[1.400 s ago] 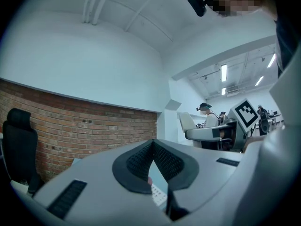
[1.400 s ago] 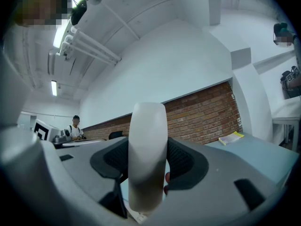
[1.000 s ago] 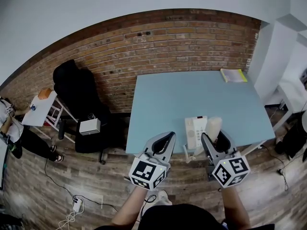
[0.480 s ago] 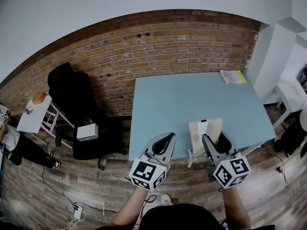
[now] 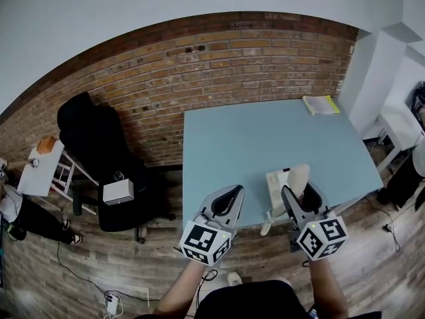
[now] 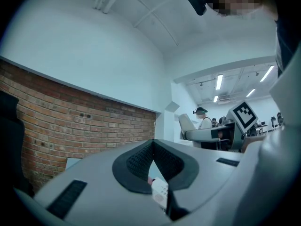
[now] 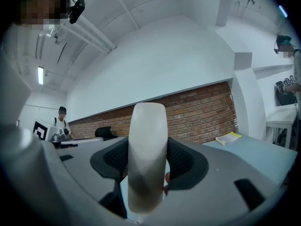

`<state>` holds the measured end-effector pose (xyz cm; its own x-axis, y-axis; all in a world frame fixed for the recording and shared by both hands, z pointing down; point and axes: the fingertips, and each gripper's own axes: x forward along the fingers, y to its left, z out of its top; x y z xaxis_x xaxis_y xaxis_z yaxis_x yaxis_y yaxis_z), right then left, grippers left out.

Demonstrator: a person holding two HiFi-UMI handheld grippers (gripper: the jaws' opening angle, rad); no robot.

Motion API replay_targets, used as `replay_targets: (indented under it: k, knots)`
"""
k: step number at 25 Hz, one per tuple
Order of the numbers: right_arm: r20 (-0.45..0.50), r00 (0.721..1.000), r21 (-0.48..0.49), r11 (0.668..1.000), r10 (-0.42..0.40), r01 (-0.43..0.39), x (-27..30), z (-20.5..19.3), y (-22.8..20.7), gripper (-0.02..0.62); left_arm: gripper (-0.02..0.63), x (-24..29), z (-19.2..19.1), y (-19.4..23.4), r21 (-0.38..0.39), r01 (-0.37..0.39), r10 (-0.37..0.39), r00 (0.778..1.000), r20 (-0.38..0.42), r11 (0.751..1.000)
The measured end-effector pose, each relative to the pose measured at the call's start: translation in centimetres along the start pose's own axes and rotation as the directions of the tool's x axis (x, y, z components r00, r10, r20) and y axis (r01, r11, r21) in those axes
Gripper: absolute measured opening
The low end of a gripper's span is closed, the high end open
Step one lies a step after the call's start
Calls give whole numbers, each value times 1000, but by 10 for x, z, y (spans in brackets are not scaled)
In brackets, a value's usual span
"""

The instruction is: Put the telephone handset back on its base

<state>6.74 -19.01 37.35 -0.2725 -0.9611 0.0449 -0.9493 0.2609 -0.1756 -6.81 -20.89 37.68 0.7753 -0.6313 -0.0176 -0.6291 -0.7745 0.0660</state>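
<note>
Looking steeply down on a pale blue table (image 5: 252,138) set against a red brick wall (image 5: 199,65), with plank flooring (image 5: 99,258) on the near side. Taking in a black office chair (image 5: 93,145) to the table's left with a small white box (image 5: 117,191) on its seat, and a yellow book (image 5: 321,104) at the far right corner.

Clamping the cream telephone handset (image 5: 297,178) upright in the right gripper (image 5: 297,190), jaws pressing on both its sides, above the table's near right edge and over the right part of the white telephone base (image 5: 275,183). Holding the left gripper (image 5: 229,195) just beside it at the table's near edge, jaws closed tip to tip on nothing.

Catching, in the left gripper view alone, a sliver of the base's keypad (image 6: 161,192) below the meeting jaws of the left gripper (image 6: 153,142), plus the right gripper's marker cube (image 6: 244,116) and a person in a cap (image 6: 203,119) under strip lights.

Revealing, in the right gripper view, the handset (image 7: 146,154) filling the gap between the jaws, the yellow book (image 7: 228,138) behind, and the brick wall (image 7: 197,112) running under white plaster.
</note>
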Motion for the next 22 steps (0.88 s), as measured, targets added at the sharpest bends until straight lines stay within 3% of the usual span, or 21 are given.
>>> replay_targets:
  k: [22]
  knots:
    - [-64,997,-7,999,-42,42,21,-20,-22,241,8,19,-15,17,-41,19,-20,1000,-21,999]
